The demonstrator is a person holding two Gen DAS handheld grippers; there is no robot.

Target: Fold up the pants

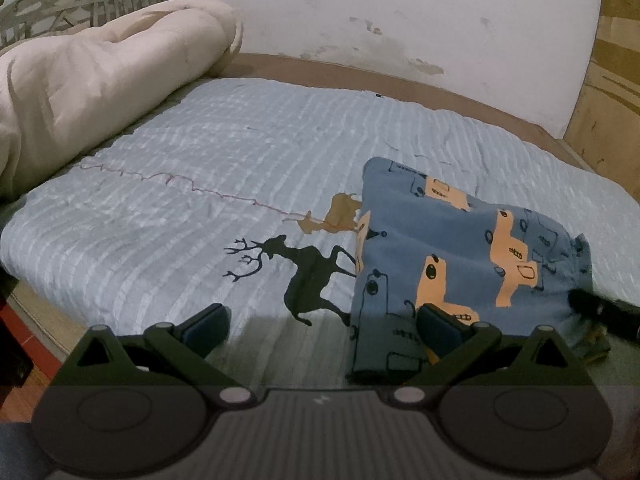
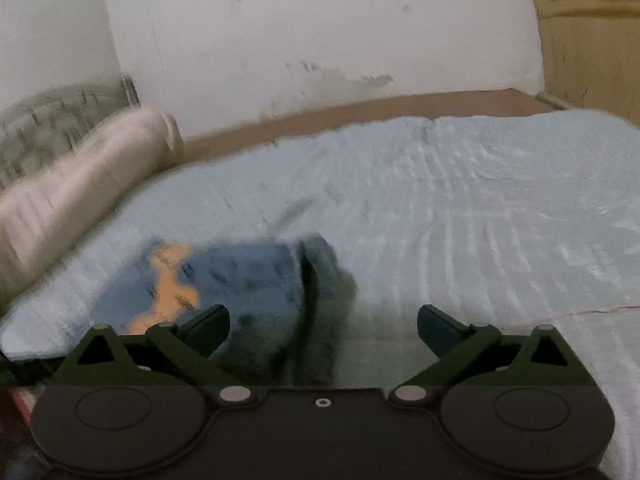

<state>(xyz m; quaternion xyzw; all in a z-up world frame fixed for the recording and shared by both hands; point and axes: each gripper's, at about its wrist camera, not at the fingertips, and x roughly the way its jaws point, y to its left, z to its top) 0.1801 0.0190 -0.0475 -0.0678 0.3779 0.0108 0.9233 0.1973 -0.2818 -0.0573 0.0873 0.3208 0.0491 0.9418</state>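
At the bottom of the left wrist view, the left gripper (image 1: 322, 322) has its jaws spread wide and holds nothing. Its right-hand fingertip sits over the near edge of the folded blue cotton pants with orange patches and dark line drawings (image 1: 460, 256); whether it touches the cloth cannot be told. The pants lie in the lower right of that frame as a thick, roughly rectangular bundle on the pale blue ribbed bedspread with a black deer print (image 1: 240, 152). The bundle's long axis runs from the lower middle of the frame up and away toward the right. One straight folded edge faces left, toward the deer. A dark part of the other tool pokes in at the right edge of the frame, at the bundle's right corner.

In the right wrist view, which is motion-blurred, the right gripper (image 2: 323, 322) also has its jaws wide and empty. The pants (image 2: 240, 276) sit in the lower left of that frame, just ahead and left of the jaws, with a dark thick edge at centre.

Both grippers are near the bundle; the left seems nearer. The folding looks close to finished.

Farther back, a rolled cream quilt (image 1: 100, 76) lies at upper left, before a stained white wall (image 1: 400, 12).
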